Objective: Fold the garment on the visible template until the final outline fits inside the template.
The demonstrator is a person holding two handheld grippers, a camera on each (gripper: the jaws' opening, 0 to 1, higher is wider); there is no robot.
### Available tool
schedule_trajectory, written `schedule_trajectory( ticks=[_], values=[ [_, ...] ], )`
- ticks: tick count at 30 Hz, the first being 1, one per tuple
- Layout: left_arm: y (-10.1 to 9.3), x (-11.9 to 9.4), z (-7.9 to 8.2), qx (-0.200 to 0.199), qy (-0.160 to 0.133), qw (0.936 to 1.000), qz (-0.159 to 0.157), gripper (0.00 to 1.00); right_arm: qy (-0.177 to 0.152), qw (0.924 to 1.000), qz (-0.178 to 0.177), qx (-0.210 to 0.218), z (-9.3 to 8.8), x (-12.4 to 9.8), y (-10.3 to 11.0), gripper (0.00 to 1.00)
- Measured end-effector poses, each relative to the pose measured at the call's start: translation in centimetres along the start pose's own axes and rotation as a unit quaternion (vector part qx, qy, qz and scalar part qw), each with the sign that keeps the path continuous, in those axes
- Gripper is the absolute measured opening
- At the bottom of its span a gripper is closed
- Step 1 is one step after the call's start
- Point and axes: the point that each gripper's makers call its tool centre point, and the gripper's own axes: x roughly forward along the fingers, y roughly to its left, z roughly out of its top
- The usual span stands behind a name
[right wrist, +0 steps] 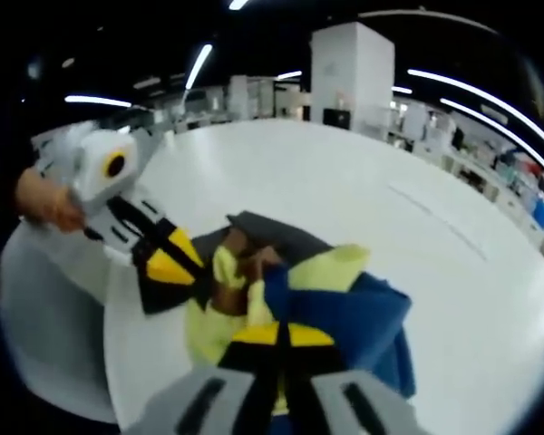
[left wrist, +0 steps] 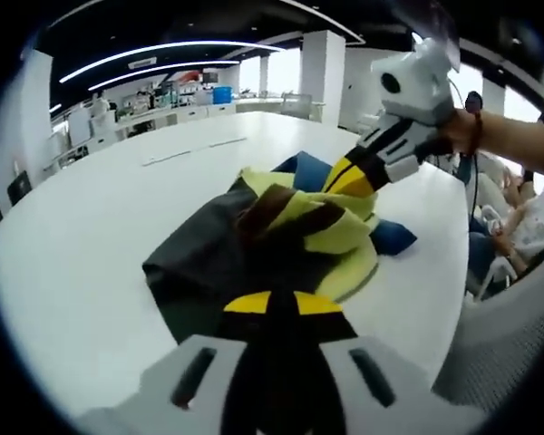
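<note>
Garment [left wrist: 281,240] bunched mid-table [left wrist: 91,245], gripped by left gripper [left wrist: 286,304] and right gripper [right wrist: 281,337], both clamped on cloth; folding judged only partway, final outline unsettled, template not identifiable.

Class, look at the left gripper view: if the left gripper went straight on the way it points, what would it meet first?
Most likely the garment: the left gripper already sits at its dark near edge.
</note>
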Motion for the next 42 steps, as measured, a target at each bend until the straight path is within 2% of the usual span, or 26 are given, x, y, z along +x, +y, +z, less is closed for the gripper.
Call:
schedule_trajectory(
  ticks=[7,11,18,20,28,32,38,42],
  values=[
    [0.2,0.0,-0.4,-0.032,0.003,0.9995,0.001,0.07,0.002,1.0,0.0,0.002,-0.1,-0.1,0.1,0.0],
    [-0.4,0.2,-0.5,-0.051,0.008,0.9986,-0.011,0.03,0.001,1.0,0.0,0.001,-0.1,-0.1,0.1,0.0],
    [-0.5,0.3,-0.4,-0.06,0.014,0.998,-0.008,0.03,0.0,1.0,0.0,0.001,-0.1,-0.1,0.2,0.0],
    [-0.5,0.2,-0.3,-0.06,0.014,0.9981,-0.007,0.0,-0.001,1.0,0.0,0.001,-0.1,-0.1,0.2,0.0],
    [-0.4,-0.3,-0.1,-0.052,0.016,0.9985,-0.005,0.0,-0.011,0.9998,-0.005,-0.013,0.3,-0.4,0.1,0.0],
    [-0.1,-1.0,1.4,-0.062,-0.007,0.9981,-0.001,0.0,-0.027,0.9994,-0.01,-0.018,1.1,-1.0,0.0,0.0],
    [0.5,-2.1,3.3,-0.062,-0.033,0.9975,0.004,0.0,-0.061,0.9972,-0.039,-0.017,2.6,-2.4,-1.2,0.0],
    [0.9,-2.8,4.6,-0.057,-0.05,0.997,0.012,0.0,-0.068,0.9962,-0.05,-0.019,3.1,-3.3,-1.5,0.0]
  ],
)
